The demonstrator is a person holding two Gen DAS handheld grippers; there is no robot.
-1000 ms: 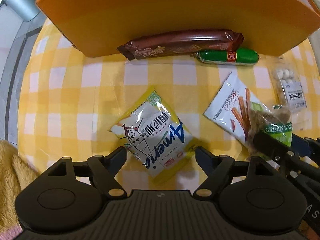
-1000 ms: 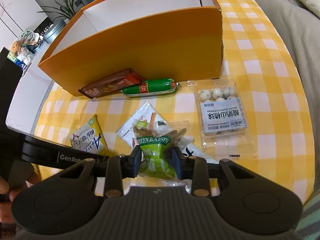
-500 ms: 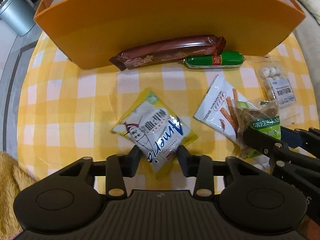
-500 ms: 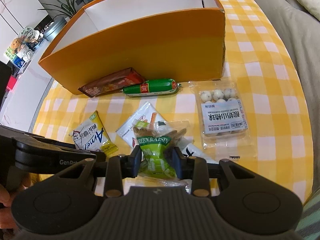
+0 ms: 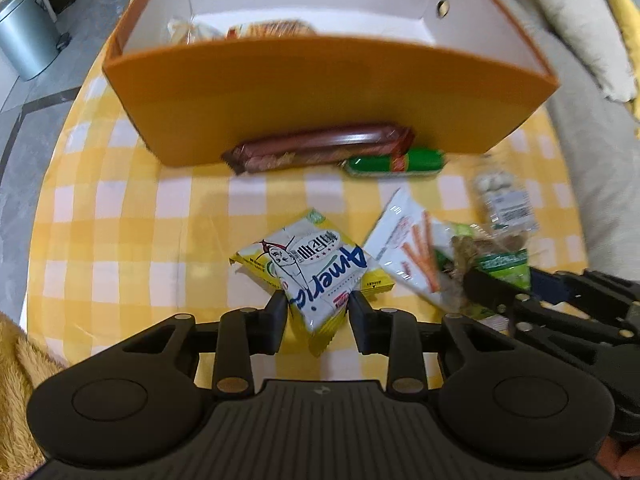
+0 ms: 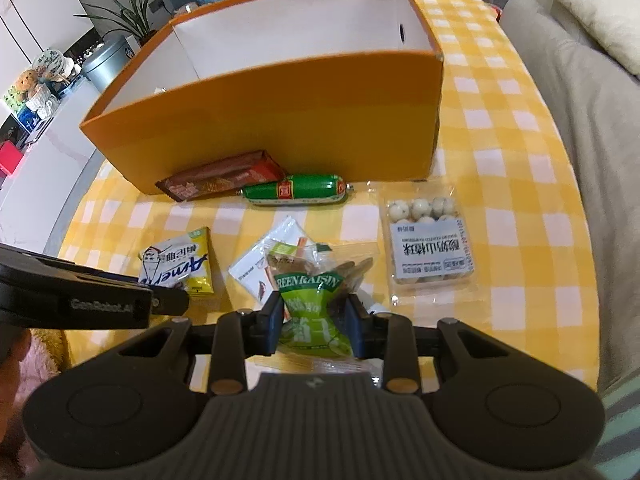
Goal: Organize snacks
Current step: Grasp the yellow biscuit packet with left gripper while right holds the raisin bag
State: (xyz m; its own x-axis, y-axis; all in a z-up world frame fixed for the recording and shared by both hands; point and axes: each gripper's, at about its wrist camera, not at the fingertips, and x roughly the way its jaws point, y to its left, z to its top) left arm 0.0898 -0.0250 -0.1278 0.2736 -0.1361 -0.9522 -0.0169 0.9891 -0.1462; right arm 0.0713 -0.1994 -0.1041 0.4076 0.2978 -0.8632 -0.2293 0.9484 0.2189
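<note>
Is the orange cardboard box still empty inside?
No, the orange cardboard box already holds snack packets at its far left end.

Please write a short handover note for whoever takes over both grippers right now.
Left gripper: jaws closing on the yellow snack packet.
Right gripper: shut on the green raisin bag.
Done: a few snacks already lie in the orange box.
Left on the checked cloth: brown bar and green sausage against the box front, white stick-snack packet, tray of white balls.
</note>
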